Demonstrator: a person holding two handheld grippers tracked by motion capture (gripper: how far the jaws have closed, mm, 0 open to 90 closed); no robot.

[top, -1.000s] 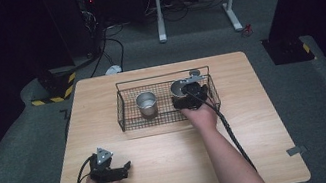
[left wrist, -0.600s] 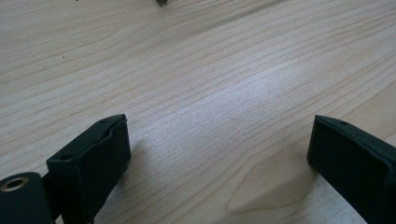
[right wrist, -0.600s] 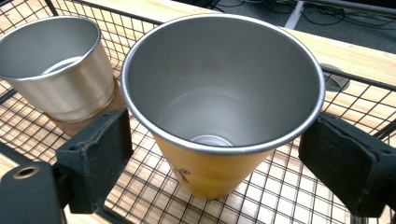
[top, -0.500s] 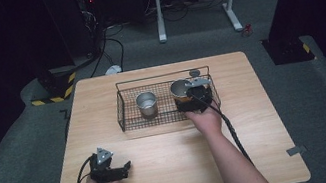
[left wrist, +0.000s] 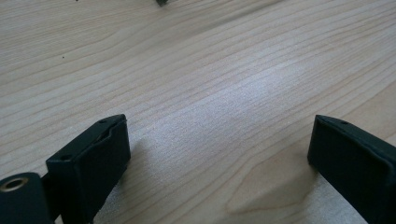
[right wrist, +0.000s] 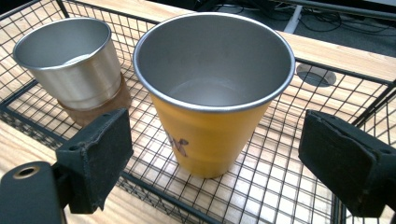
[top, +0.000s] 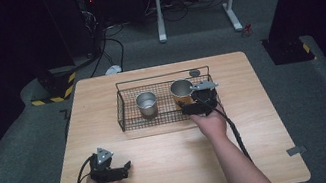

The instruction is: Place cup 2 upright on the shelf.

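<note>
The left gripper [top: 124,168] rests on the table [top: 262,145] at about 7 o'clock, its jaws apart over bare wood with nothing between them; it looks parked there, out of the way, so the other hand has a free run. Toward 12 o'clock sits the wire basket [top: 123,109], and in its left half stands a steel cup [top: 147,104] with a brown band at its foot, upright and untouched. At 3 o'clock of that cup, in the basket's right half, stands the yellow cup [right wrist: 212,100], upright, mouth open to the top. The right gripper [top: 193,107] hangs at the basket's near rim, at 5 o'clock of the yellow cup, pointed at it; its jaws are spread wide either side of the cup and well clear of its wall, so nothing is clamped. Judging by that aim, the yellow cup is the one being worked, and the wide spread suits its broad rim
</note>
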